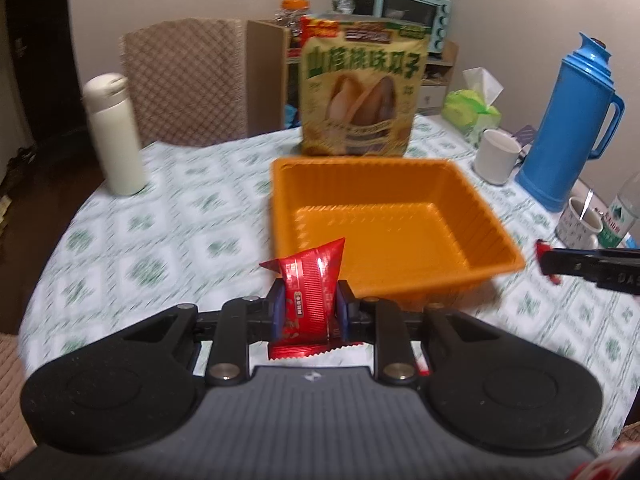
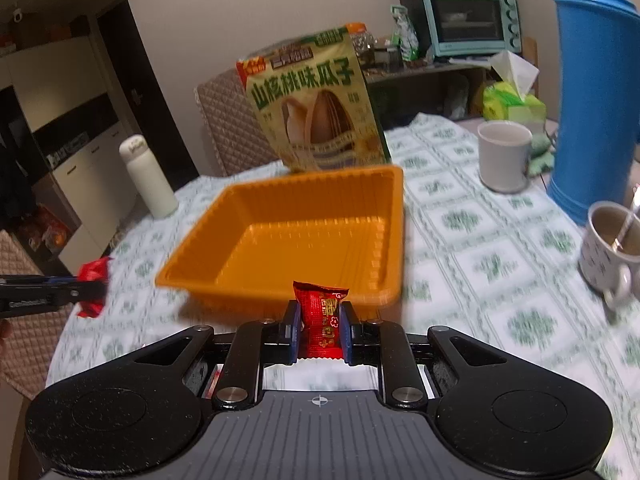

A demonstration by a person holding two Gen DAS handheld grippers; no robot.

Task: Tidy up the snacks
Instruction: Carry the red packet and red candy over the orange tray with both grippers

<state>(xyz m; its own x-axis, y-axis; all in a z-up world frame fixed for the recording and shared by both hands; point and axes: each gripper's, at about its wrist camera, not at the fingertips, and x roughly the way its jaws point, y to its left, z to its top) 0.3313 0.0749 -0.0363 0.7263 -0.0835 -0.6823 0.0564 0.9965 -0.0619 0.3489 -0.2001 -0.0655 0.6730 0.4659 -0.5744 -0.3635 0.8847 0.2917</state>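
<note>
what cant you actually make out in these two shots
- Small print on the large seed bag: motion blur, both views.
- Bag's base: behind the orange tray rim.
- Blue thermos top: cut off by the right wrist frame edge.
- Left red snack packet lower end: hidden by the left gripper.
- Right red snack packet sides: covered by the right gripper.

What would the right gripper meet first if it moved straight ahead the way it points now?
Most likely the near wall of the orange tray, which lies directly beyond the right gripper and the red snack packet it holds. Depth is unclear, so it might instead pass just over the rim.
</note>
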